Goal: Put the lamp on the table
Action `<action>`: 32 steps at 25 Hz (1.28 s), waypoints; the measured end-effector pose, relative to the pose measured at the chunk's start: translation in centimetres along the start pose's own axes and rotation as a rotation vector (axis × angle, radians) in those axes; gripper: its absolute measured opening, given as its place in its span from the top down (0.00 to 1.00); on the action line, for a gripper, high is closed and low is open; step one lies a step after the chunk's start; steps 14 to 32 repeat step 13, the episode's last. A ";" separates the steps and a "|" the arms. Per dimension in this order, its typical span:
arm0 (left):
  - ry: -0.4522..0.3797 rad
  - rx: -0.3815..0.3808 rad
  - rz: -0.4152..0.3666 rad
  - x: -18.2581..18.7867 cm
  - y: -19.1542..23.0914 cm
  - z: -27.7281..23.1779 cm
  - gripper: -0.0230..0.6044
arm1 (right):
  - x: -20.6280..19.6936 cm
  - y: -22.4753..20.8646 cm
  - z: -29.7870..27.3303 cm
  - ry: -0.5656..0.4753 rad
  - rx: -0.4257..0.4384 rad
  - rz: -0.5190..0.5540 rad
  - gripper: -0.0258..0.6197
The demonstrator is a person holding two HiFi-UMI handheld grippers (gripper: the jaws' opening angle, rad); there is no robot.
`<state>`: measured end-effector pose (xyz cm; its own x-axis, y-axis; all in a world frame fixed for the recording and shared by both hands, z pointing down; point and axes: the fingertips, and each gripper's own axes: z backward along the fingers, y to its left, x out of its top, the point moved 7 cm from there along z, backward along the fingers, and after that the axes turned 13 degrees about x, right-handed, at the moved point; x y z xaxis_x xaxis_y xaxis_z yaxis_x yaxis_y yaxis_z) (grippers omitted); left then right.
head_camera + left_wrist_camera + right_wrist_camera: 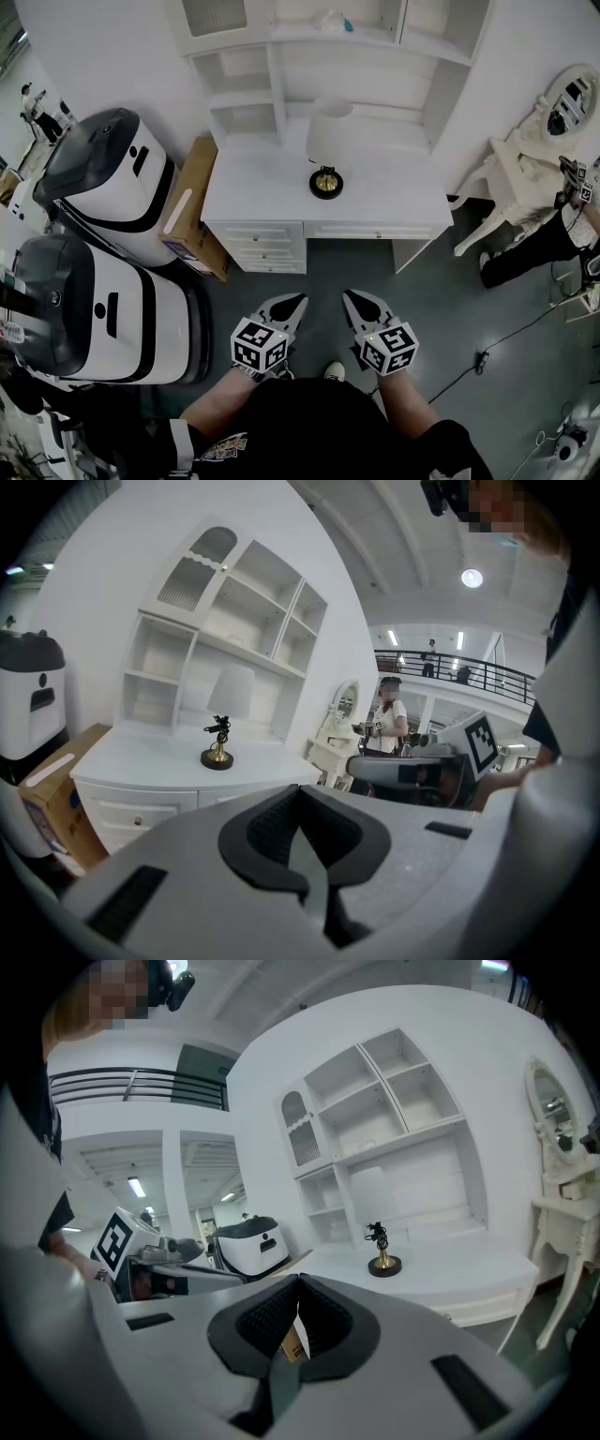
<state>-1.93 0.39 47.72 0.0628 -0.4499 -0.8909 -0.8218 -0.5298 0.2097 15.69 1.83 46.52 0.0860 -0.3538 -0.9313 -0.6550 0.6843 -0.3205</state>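
On the white wooden desk (394, 202), the white-shaded, black-based lamp (328, 136) stood upright at twelve o'clock, well apart from my left gripper (298, 302) and right gripper (349, 298), both closed and empty, neither nearer.

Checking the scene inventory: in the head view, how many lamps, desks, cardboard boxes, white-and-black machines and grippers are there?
Lamp: 1
Desk: 1
Cardboard box: 1
White-and-black machines: 2, far machine, near machine
Grippers: 2, left gripper, right gripper
Total: 7
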 end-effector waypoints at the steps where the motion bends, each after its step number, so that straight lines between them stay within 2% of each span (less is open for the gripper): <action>1: 0.000 0.000 0.000 0.0 0.0 0.0 0.95 | 0.0 0.0 0.0 0.000 0.000 0.001 0.92; 32: 0.000 -0.001 -0.008 0.2 0.5 0.0 0.95 | 0.1 0.0 -0.7 0.000 0.005 0.005 0.92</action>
